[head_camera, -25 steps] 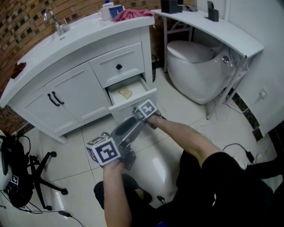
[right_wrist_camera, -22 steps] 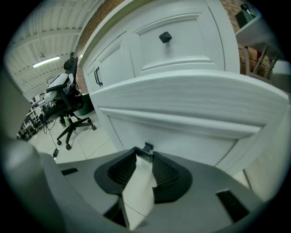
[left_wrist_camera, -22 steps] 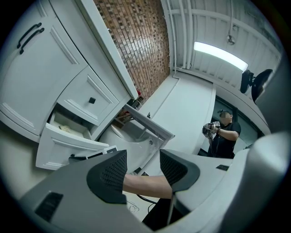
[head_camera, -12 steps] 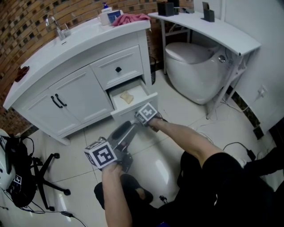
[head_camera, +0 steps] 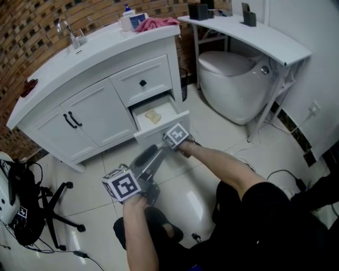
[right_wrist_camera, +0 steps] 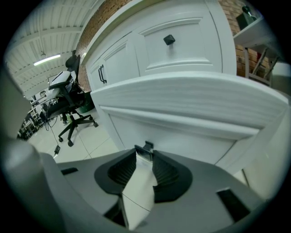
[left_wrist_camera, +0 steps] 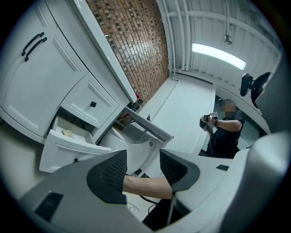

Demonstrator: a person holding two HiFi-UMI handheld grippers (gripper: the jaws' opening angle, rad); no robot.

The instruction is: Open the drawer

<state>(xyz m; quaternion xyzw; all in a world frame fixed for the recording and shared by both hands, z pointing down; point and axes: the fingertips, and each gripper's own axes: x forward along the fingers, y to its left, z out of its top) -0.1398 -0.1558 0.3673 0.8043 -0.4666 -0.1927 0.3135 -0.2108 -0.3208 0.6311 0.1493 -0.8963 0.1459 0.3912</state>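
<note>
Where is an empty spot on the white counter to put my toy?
The counter is bare between the faucet and the red thing near its left end. The right end is crowded: bottle, box, pink cloth.

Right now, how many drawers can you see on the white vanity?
2. The upper drawer, shut, sits under the countertop; the lower drawer, directly beneath it, is pulled out, with the right tongs closed on its knob. No others show.
</note>
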